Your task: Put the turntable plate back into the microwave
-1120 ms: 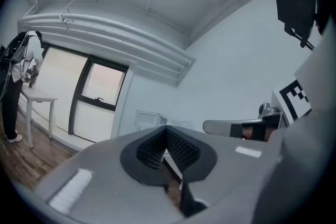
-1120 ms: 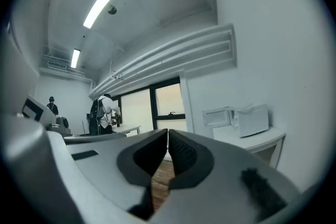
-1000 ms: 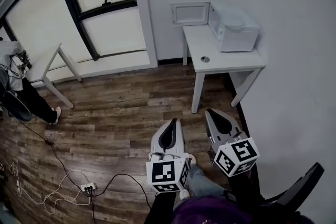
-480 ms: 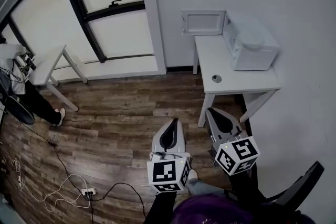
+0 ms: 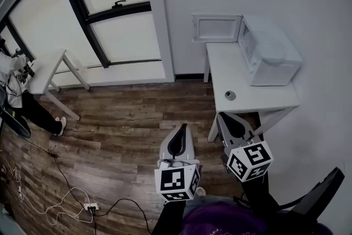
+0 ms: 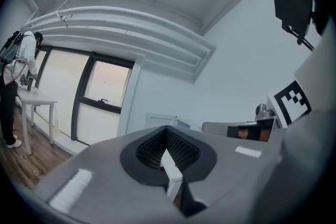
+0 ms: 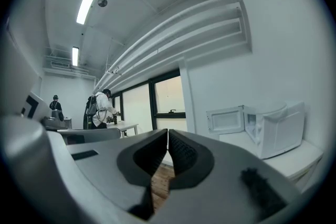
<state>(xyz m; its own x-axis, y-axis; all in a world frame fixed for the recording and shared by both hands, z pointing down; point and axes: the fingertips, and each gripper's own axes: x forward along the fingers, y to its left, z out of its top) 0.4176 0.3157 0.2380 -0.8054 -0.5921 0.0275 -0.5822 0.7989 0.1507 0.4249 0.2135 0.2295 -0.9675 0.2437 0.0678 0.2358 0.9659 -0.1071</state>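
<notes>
The left gripper [image 5: 182, 128] and the right gripper [image 5: 222, 116] are both squeezed shut with nothing in them. They just point ahead, because nothing is close enough to grab yet. The microwave [image 5: 269, 58] sits on the white table [image 5: 247, 102] with its door [image 5: 216, 27] wide open, ready for loading. A round shape on its top looks like the turntable plate [image 5: 273, 51] — I can't be sure.

L tool [image 5: 181, 128] & R tool [image 5: 222, 116]: grey shells, black pads [image 6: 181, 152], white marker cubes [image 5: 176, 183]; purple top [image 5: 220, 220].
</notes>
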